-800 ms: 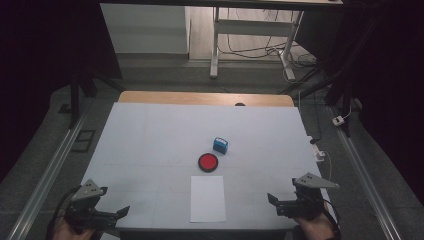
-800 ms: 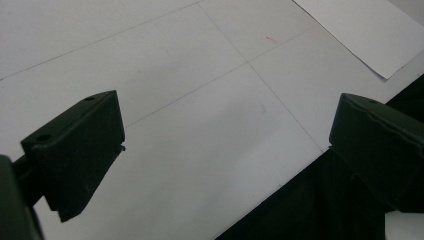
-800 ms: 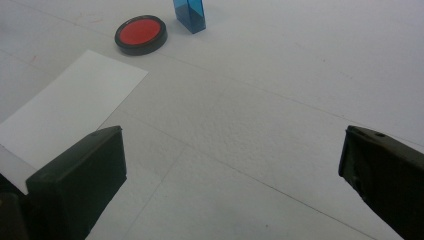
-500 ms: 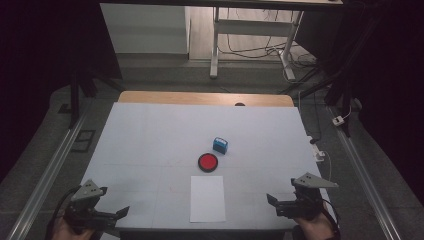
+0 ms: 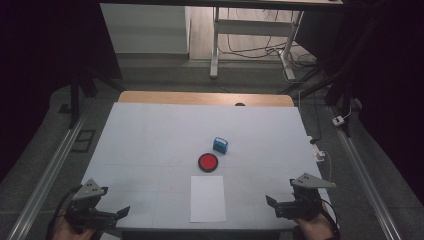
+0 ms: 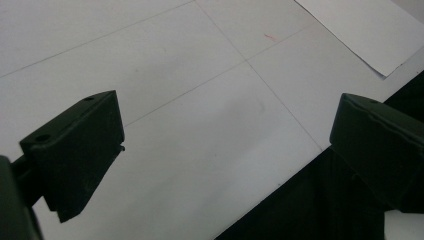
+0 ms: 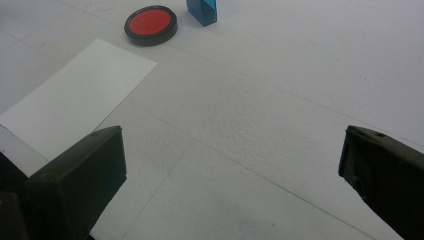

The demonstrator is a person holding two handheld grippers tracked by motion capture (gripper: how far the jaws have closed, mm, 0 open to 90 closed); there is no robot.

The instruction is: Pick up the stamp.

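A round black-rimmed red pad (image 5: 208, 162) lies near the middle of the white table (image 5: 150, 140), and a small blue box (image 5: 220, 145) stands just behind it to the right. A white sheet of paper (image 5: 207, 198) lies in front of them by the near edge. My left gripper (image 5: 112, 212) hovers at the near left corner, open and empty (image 6: 227, 115). My right gripper (image 5: 275, 205) is at the near right, also open with nothing between its jaws (image 7: 231, 145). In the right gripper view the red pad (image 7: 150, 23), blue box (image 7: 202, 11) and paper (image 7: 75, 100) lie ahead to the left.
The table's near edge (image 6: 280, 185) runs under the left gripper, with the paper's corner (image 6: 370, 35) beyond it. A wooden strip (image 5: 205, 98) borders the far edge. Metal rails (image 5: 45, 175) flank both sides, and cables (image 5: 325, 155) hang at the right edge.
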